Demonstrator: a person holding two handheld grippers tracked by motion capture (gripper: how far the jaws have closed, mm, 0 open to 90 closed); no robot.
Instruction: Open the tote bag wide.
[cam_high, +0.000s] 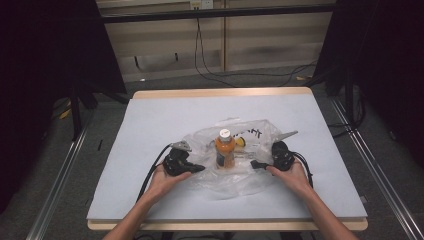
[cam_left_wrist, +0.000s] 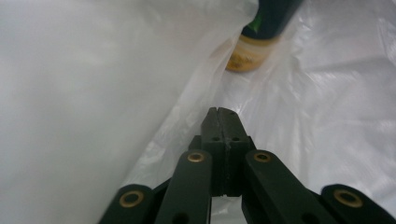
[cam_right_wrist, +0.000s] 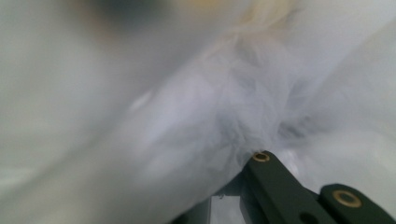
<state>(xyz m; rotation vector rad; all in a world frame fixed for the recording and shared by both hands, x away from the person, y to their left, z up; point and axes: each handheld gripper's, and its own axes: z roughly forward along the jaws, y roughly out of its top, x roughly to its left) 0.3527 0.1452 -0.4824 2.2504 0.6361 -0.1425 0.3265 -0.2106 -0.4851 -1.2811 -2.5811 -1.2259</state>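
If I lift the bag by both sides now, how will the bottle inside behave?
The bottle stands upright, tall and narrow, so it will probably tip. The bag is thin, crumpled film, likely floppy, giving it little support. It looks nearly full of orange liquid, so it is likely heavy enough to sag the film.

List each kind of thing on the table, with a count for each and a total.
Bottle: 1
Plastic bag: 1
Grippers: 2, left gripper and right gripper
Total: 4
A yellow shape behind the bottle is too unclear to name, so it is left out.
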